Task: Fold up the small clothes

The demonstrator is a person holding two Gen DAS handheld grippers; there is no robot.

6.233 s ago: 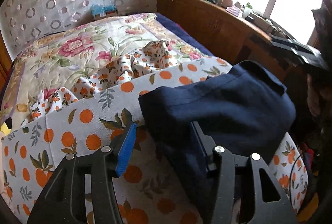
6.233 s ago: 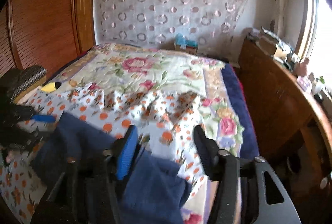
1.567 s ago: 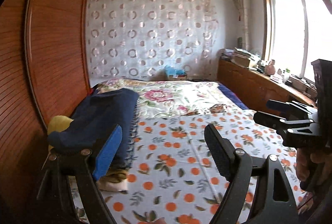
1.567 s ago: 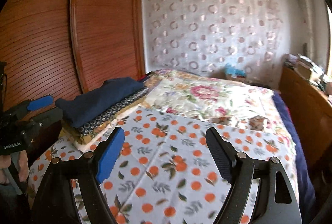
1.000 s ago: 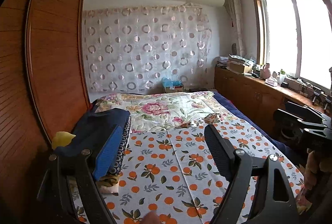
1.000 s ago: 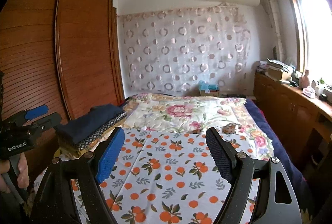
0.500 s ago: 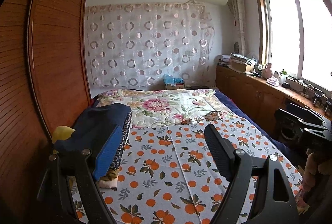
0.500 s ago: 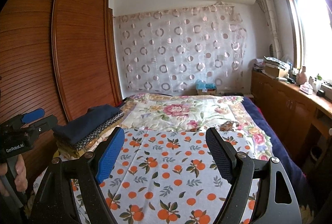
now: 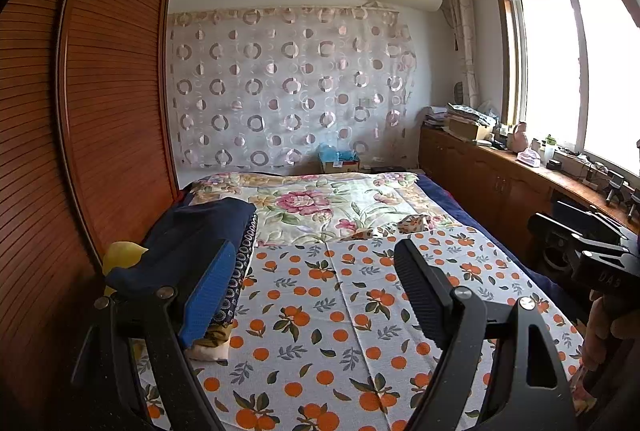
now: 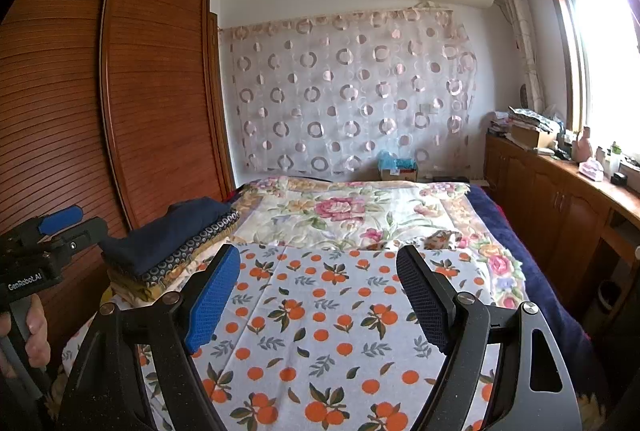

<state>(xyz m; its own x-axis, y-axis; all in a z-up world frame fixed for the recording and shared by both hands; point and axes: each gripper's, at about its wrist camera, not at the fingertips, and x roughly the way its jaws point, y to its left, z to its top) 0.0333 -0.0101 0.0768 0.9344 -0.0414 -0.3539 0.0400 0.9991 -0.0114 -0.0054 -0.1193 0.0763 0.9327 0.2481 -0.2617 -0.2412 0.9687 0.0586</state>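
Reading "GenRobot.AI" in white on the black left gripper (image 10: 60, 227), which I see spread wide with nothing between its pads. My black right gripper (image 10: 318, 295) gapes empty too. The folded navy garment (image 9: 192, 231) tops the pile of folded clothes (image 10: 168, 255) beside the brown slatted wardrobe (image 9: 80, 111); six seconds ago I had it between both tools on the orange-print cloth (image 9: 340, 311).

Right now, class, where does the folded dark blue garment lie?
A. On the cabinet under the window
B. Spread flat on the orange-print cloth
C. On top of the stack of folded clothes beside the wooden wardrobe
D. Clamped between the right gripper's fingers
C: the dark blue garment tops the stack of folded clothes at the bed's edge by the wardrobe; both grippers are empty.
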